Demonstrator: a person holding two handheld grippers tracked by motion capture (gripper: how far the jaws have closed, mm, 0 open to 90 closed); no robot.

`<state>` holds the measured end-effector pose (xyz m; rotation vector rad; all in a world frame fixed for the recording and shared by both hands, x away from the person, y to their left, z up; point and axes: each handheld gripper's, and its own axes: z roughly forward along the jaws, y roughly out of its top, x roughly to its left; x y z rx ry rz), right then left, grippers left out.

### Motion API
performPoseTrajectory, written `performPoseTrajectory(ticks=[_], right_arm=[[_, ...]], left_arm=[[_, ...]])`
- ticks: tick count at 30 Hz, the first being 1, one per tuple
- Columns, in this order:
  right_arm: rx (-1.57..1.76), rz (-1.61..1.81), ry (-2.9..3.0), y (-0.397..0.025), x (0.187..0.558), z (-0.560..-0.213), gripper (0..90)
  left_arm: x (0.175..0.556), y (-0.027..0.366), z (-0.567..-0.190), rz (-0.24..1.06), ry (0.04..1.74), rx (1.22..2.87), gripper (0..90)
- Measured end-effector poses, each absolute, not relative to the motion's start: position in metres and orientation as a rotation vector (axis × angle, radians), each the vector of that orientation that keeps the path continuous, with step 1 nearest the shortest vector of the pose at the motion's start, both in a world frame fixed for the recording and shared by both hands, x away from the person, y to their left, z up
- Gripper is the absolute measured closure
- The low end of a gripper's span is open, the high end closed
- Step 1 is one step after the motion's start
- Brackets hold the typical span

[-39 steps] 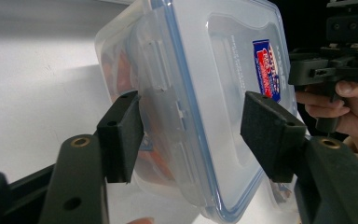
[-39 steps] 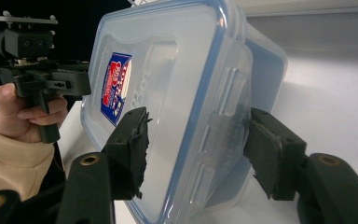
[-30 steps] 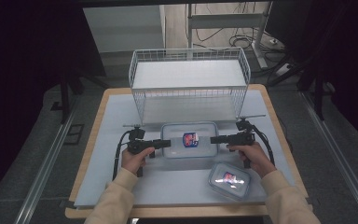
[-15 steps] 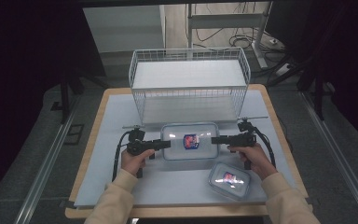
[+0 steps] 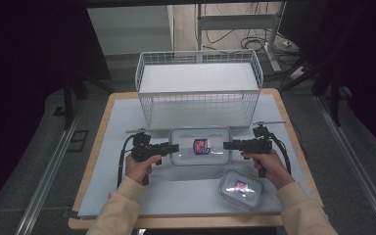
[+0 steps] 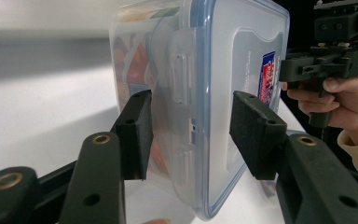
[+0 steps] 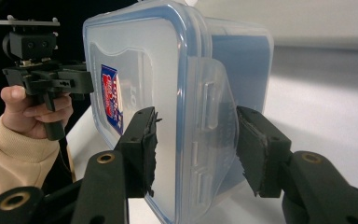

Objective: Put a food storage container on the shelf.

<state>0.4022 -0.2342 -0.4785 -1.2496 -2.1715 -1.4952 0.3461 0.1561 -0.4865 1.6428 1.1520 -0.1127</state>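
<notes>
My left gripper [image 5: 172, 147] and right gripper [image 5: 227, 145] flank the two short ends of the large clip-lid food container [image 5: 200, 146], which lies flat on the bench [image 5: 127, 117] just in front of the white wire basket [image 5: 198, 88]. In the left gripper view the jaws stand spread on either side of the container's end latch [image 6: 179, 77], one above the lid and one below the base, with a visible gap to each pad; in the right gripper view the jaws likewise straddle the opposite latch [image 7: 214, 105] without clamping, though the lid-side pad lies very near the surface. Both grippers are therefore released, and nothing is yet grasped. A smaller lidded container [image 5: 241, 188] rests near my right hand [image 5: 269, 164], well apart from the large one. Risks, as I judge them: closing on the hinged latch flap instead of the rigid rim could flip it open or let the smooth plastic slip; uneven closing of the two sides could push the container sideways or tilt it on lifting, shifting the contents seen through the wall; and my right forearm could brush the smaller container.
</notes>
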Motion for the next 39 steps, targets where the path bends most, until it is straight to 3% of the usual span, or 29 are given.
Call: performPoseTrajectory(ticks=[39], right_arm=[[-1.187, -1.652, -2.26, -0.238, 0.395, -0.405, 50.2]], left_arm=[[0.35, 0.153, -0.419, -0.038, 1.055, 1.647, 50.8]])
